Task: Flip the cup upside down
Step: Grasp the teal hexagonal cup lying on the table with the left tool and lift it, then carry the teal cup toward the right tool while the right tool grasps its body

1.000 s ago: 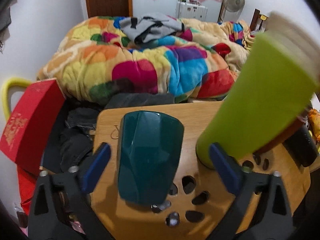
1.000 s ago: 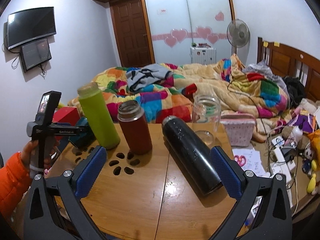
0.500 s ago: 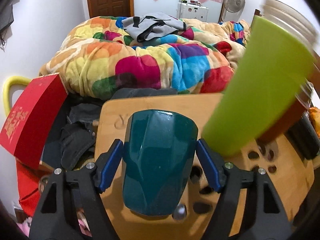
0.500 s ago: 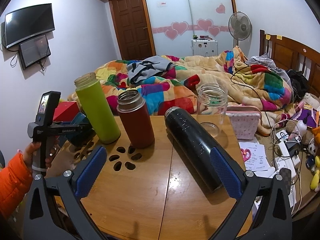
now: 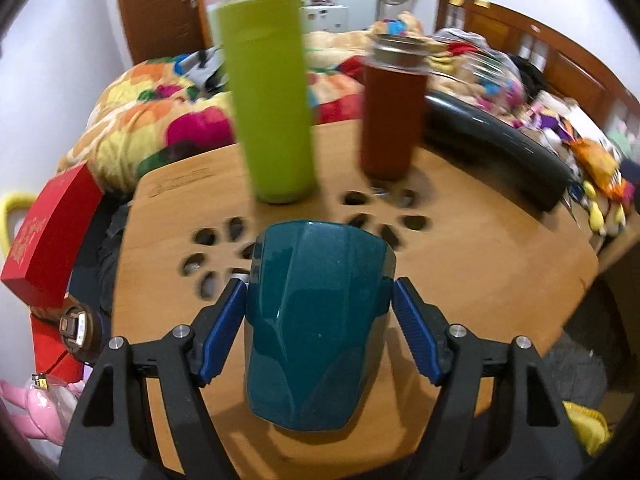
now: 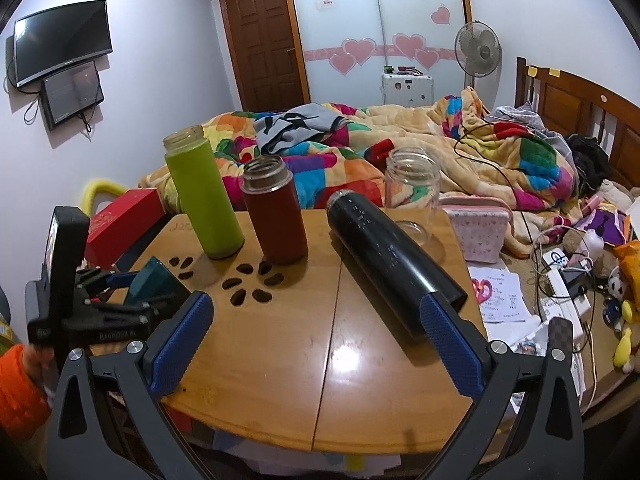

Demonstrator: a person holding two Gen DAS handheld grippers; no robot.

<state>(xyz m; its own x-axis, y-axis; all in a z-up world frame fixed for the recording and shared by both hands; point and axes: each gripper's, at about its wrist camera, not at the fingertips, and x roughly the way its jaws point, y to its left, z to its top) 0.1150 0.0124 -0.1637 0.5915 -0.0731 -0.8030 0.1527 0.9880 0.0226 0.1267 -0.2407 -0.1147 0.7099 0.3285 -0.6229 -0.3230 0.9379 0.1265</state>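
Observation:
A dark teal faceted cup (image 5: 316,316) sits between the blue pads of my left gripper (image 5: 318,328), which is shut on its sides and holds it over the near left part of the wooden table (image 5: 472,264). In the right wrist view the teal cup (image 6: 154,280) shows tilted in the left gripper (image 6: 120,292) at the table's left edge. My right gripper (image 6: 316,344) is open and empty above the table's front edge.
On the table stand a lime green bottle (image 6: 202,196), a red-brown flask (image 6: 274,216) and a clear glass jar (image 6: 412,192). A black flask (image 6: 388,264) lies on its side. A red box (image 5: 48,236) sits left of the table. A bed with a colourful blanket (image 6: 400,152) lies behind.
My left gripper closed on the teal cup, then lifted and swung it right, away from the green bottle. My right gripper stayed open and drew back slightly.

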